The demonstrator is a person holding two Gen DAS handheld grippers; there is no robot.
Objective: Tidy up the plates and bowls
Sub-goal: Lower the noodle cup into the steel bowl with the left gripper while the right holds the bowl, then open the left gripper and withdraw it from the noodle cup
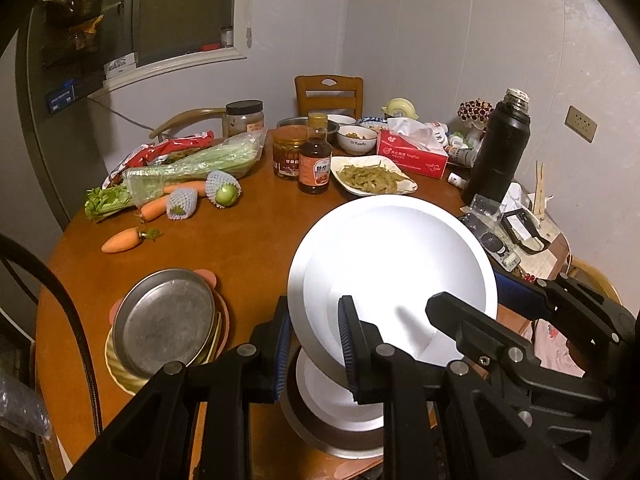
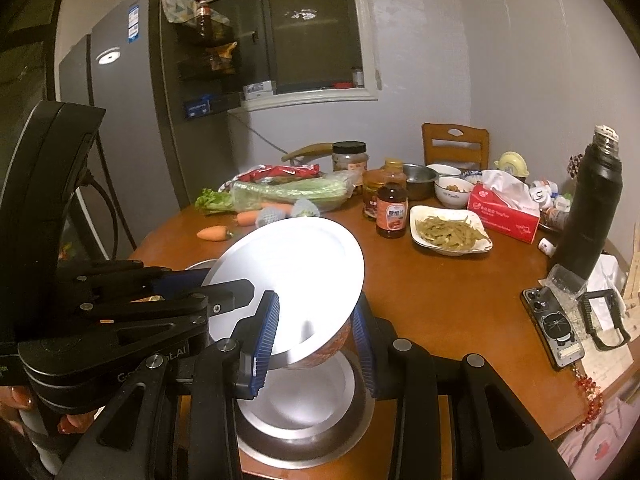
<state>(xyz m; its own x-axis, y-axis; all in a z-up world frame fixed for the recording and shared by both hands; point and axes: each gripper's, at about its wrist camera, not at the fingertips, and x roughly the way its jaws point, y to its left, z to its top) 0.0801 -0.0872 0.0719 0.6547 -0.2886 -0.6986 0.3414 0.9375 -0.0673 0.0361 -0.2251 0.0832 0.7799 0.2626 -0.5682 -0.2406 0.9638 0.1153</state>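
White plate (image 1: 394,272) is hanging tilted above a steel-rimmed dish (image 2: 304,436) on the table's near edge, both the left gripper (image 1: 316,354) and right gripper (image 2: 316,340) clenching its rim; glazed, stiff, breakable, likely slippery.

A white-lined bowl (image 2: 288,276) with a red patterned outside hangs tilted above a steel bowl (image 2: 304,436); left, stacked plates (image 1: 168,320).

white bowl (image 1: 394,264), red tissue box (image 1: 412,155), orange carrot (image 1: 120,241)
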